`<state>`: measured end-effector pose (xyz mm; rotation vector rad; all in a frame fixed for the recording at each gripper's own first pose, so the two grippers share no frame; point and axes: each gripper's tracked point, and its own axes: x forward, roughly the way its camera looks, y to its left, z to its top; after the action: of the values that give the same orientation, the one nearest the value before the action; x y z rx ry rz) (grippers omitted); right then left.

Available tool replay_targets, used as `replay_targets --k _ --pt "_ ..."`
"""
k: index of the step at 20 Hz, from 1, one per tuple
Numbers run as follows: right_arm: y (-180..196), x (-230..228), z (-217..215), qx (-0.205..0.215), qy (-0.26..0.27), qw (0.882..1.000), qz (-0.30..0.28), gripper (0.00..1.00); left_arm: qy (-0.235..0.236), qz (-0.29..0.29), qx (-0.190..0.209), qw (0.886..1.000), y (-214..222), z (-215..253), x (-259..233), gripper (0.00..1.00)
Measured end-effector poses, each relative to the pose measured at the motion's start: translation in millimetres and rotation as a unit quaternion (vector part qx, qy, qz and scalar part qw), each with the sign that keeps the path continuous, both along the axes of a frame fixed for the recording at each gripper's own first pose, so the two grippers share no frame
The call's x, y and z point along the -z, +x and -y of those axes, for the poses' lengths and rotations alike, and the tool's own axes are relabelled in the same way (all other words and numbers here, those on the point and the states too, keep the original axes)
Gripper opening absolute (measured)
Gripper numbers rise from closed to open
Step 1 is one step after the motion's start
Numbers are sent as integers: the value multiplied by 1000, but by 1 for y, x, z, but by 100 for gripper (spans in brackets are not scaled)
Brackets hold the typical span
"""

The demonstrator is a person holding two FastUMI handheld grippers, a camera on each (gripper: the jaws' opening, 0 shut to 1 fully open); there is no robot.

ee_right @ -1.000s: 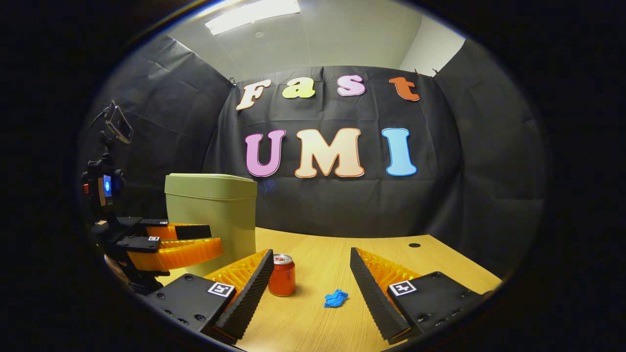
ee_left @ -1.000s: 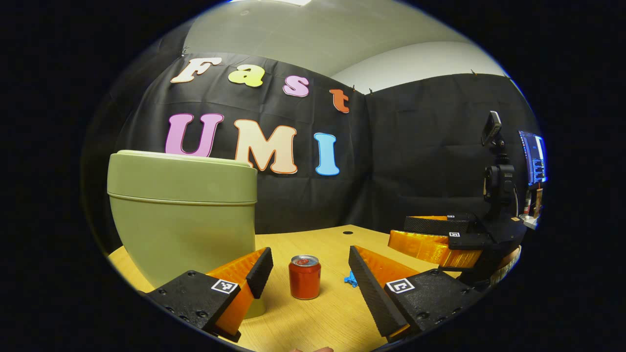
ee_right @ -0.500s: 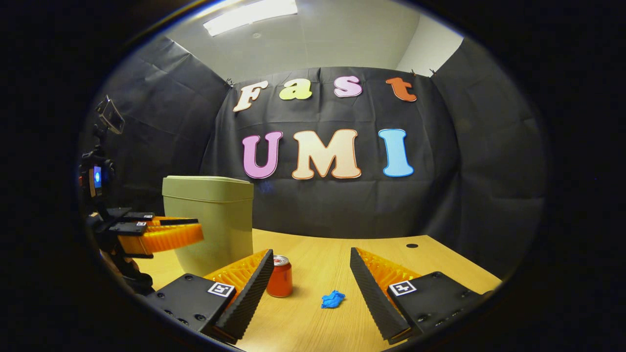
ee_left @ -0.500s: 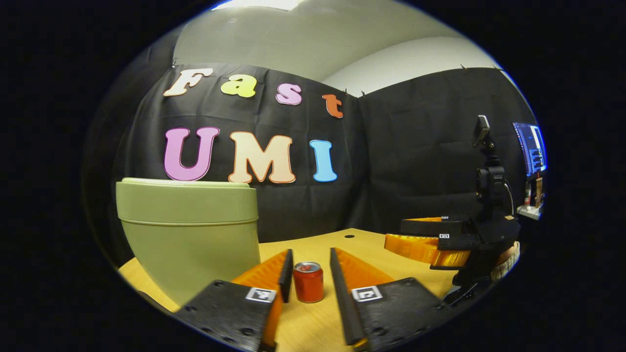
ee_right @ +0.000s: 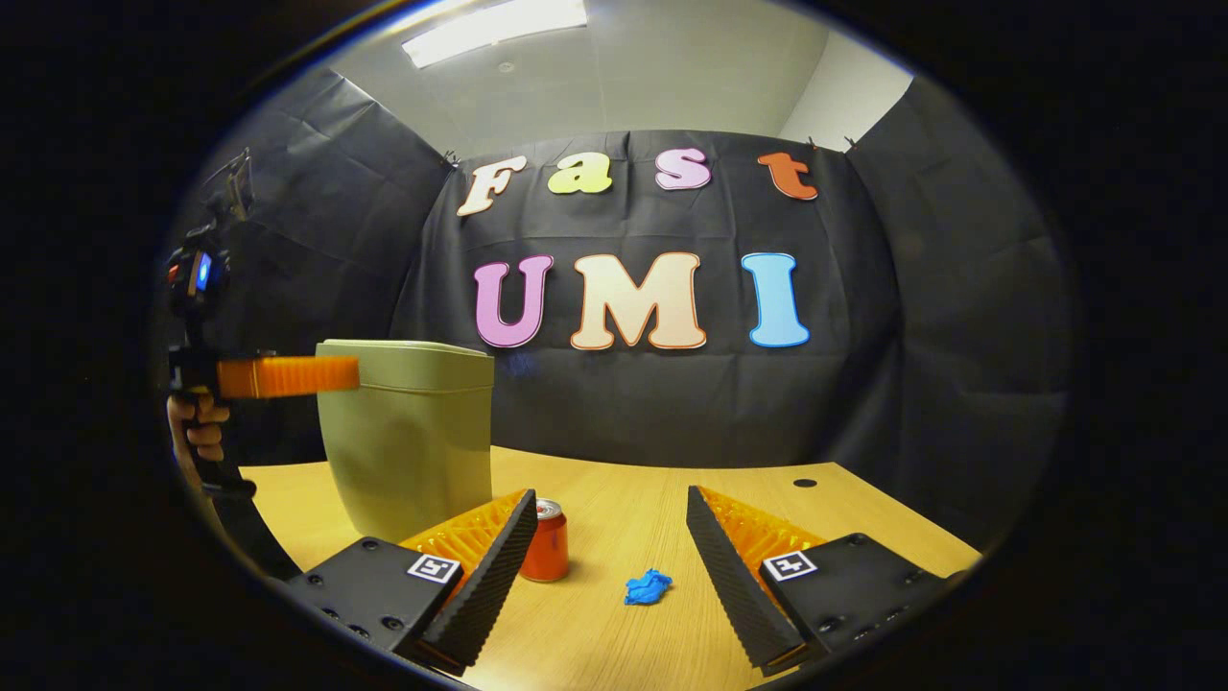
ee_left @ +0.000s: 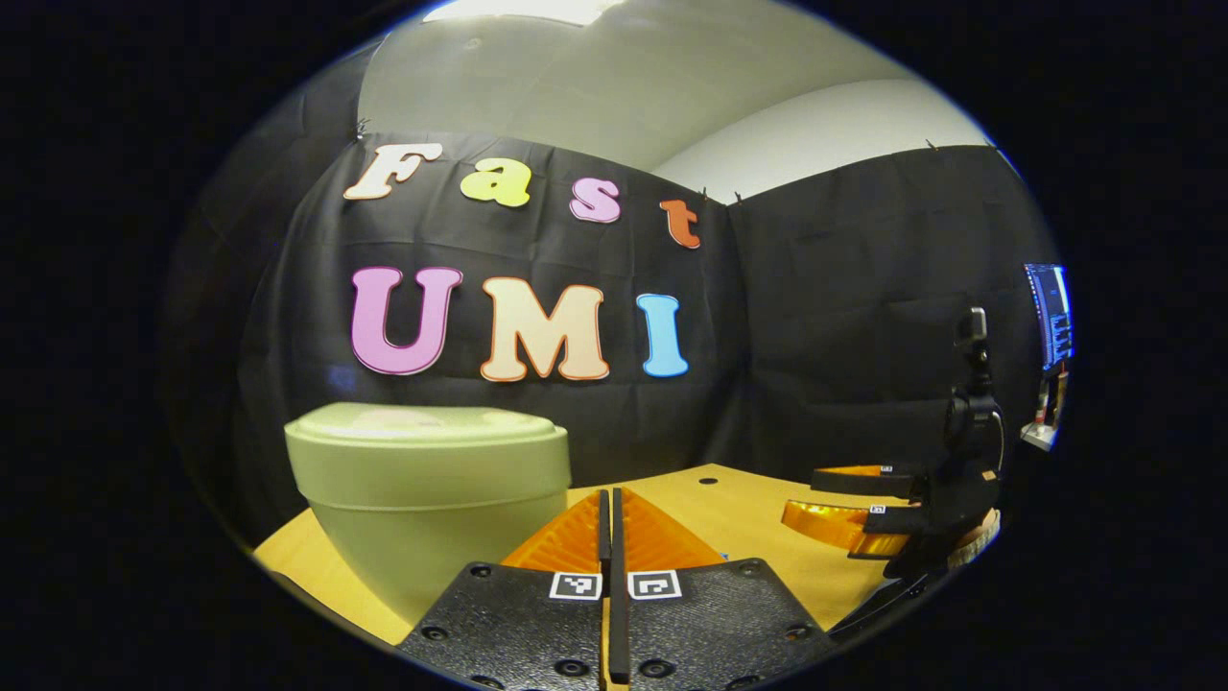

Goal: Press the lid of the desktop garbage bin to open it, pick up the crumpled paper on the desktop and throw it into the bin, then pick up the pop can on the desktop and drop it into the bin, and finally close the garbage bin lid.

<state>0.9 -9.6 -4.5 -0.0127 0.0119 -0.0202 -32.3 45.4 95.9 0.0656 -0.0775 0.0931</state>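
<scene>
- The garbage bin is a pale green tub, taller than wide, tapering downward, standing upright on the far left part of the worktop. Its lid is a shallow, smooth, slightly domed cap of the same green, lying flat and closed on the rim, so by my reading the first step, pressing it open, is not yet done.
- The left hand-held gripper has its fingers pressed together with nothing between them. In the right gripper view it hangs level at about the height of the lid, its tip right at the bin's near upper edge; I cannot tell whether it touches.
- In the left gripper view, that gripper's closed fingers point forward just to the right of the bin, with the lid ahead, to the left and slightly below. The press would call for a shift left over the lid and then down.
- The left gripper is plainly the nearer one to the bin.
- The right hand-held gripper has its fingers spread wide and empty, low over the worktop and well apart from the bin.
- Between and beyond its fingers stand the red pop can, upright, and the small blue crumpled paper, both untouched on the worktop.
</scene>
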Motion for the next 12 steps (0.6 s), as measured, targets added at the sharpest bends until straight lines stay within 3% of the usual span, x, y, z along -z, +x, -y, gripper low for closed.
replay_targets --k 6,12 --pt "0 1 -6 -8 6 1000 -2 98 8 15 -85 996 5 -68 -51 0" --pt "-2 -5 -13 -16 2 1000 5 98 16 -11 -120 993 17 -107 -47 0"
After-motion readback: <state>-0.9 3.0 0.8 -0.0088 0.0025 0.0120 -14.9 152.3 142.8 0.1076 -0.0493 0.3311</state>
